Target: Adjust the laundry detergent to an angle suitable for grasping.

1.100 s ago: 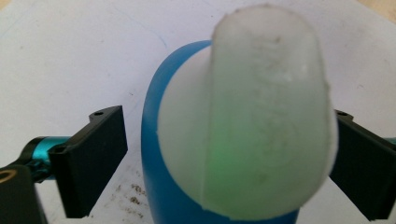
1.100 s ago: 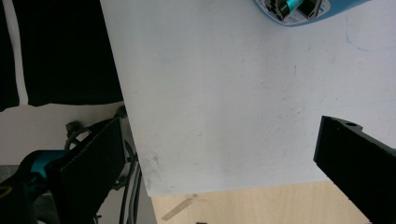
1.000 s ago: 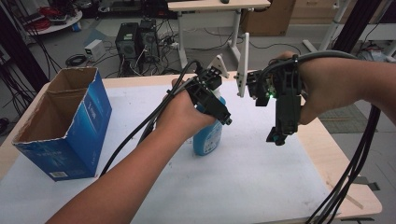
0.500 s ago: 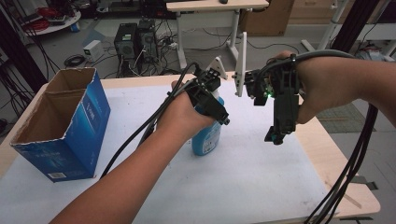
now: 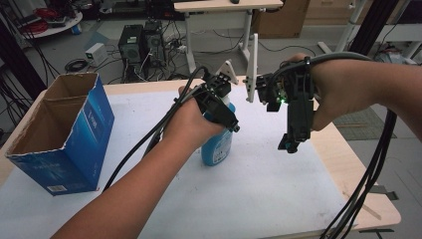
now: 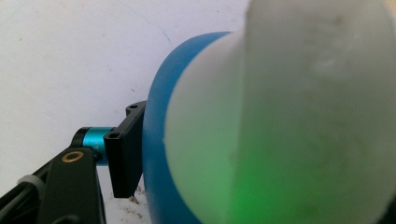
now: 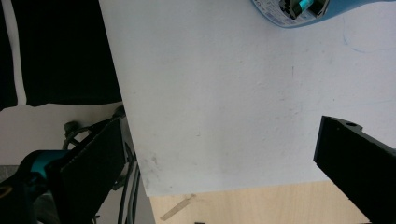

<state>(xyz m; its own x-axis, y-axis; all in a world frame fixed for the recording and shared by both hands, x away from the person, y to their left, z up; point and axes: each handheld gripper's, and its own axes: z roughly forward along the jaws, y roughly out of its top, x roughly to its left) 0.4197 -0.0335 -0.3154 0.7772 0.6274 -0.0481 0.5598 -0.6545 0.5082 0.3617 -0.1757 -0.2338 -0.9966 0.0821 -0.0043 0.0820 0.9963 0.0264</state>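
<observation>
Blue spray bottle (image 5: 217,145) stands upright near the middle of the white table cover (image 5: 259,189), with the left gripper (image 5: 225,113) set down over its top from above. From the high view, the hand and gripper body hide the bottle's head, so the grip itself cannot be read there. The left gripper view gives what that one lacks: one black jaw lies flat against the bottle's blue shoulder (image 6: 156,154), and the pale, blurred sprayer head (image 6: 299,116) looms close to the lens between the jaws, which have just been closing in on the bottle and now clasp it. The right gripper (image 5: 291,142) hangs to the right of the bottle, apart from it, pointing down at the cover. Its own view shows its two jaws spread wide with nothing but bare cover (image 7: 224,93) between them, the cover's edge and the wooden tabletop (image 7: 261,205) below, and the bottle's base (image 7: 299,11) at the top edge. A cardboard box (image 5: 59,134) stands open at the table's left end.
</observation>
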